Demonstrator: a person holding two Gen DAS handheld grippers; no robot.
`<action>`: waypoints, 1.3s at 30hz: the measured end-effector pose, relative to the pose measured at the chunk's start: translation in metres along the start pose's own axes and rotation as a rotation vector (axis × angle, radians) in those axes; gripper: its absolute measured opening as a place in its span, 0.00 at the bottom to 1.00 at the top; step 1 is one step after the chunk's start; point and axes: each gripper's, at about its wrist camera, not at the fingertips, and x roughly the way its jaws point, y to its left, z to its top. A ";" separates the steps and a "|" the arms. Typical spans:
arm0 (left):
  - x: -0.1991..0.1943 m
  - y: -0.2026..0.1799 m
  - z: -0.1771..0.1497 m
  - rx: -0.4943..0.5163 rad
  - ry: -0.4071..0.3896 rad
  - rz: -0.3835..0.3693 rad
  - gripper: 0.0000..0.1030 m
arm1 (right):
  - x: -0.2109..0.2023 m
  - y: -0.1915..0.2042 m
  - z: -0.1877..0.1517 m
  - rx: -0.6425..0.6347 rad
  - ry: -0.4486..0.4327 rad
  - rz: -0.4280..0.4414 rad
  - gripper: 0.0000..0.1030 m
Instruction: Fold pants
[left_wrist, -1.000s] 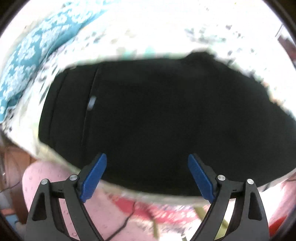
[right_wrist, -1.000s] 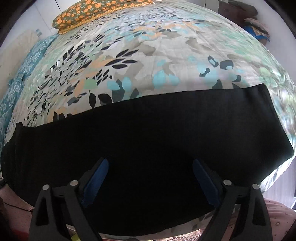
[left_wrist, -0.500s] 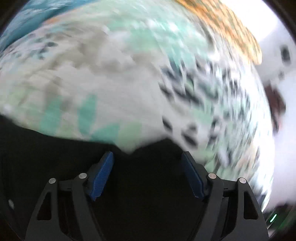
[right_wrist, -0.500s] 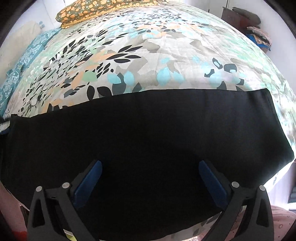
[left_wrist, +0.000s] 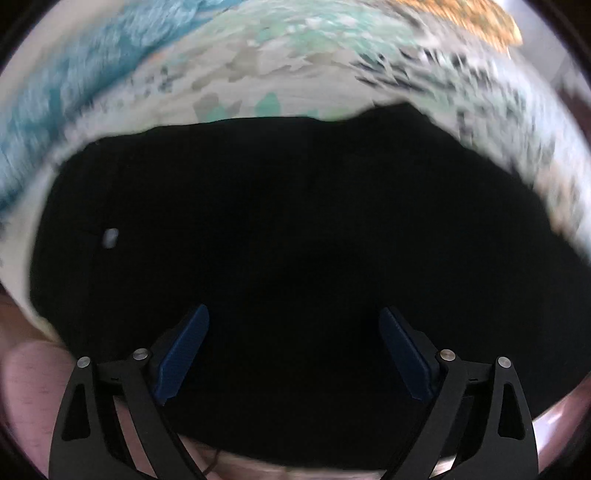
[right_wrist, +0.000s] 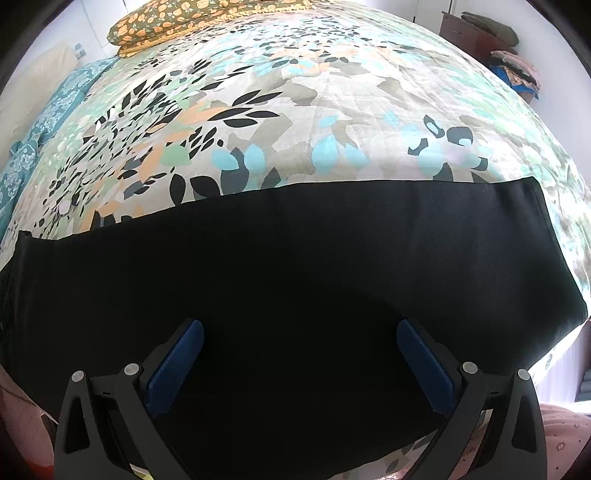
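Pants (right_wrist: 295, 280) lie flat, long axis running left-right across bedspread (right_wrist: 295, 110).

Matt black cloth pants (right_wrist: 295, 280) lie on a smooth, leaf-printed cotton bed cover (right_wrist: 295, 110). The right claw (right_wrist: 299, 363) has matt black plastic arms, ribbed blue pads (right_wrist: 173, 369) and shiny metal rivets.

No legible text, label, brand, number or sign in either wrist view; left view is motion-blurred.
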 end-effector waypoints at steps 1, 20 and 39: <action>-0.003 -0.002 -0.002 0.000 0.008 0.000 0.92 | 0.000 0.000 0.000 0.005 0.000 -0.002 1.00; -0.019 -0.007 -0.013 0.007 -0.080 -0.101 0.92 | -0.057 -0.063 0.032 0.161 -0.184 0.115 1.00; -0.015 -0.011 -0.014 0.028 -0.096 -0.015 0.96 | -0.010 -0.244 0.054 0.194 0.076 0.285 0.73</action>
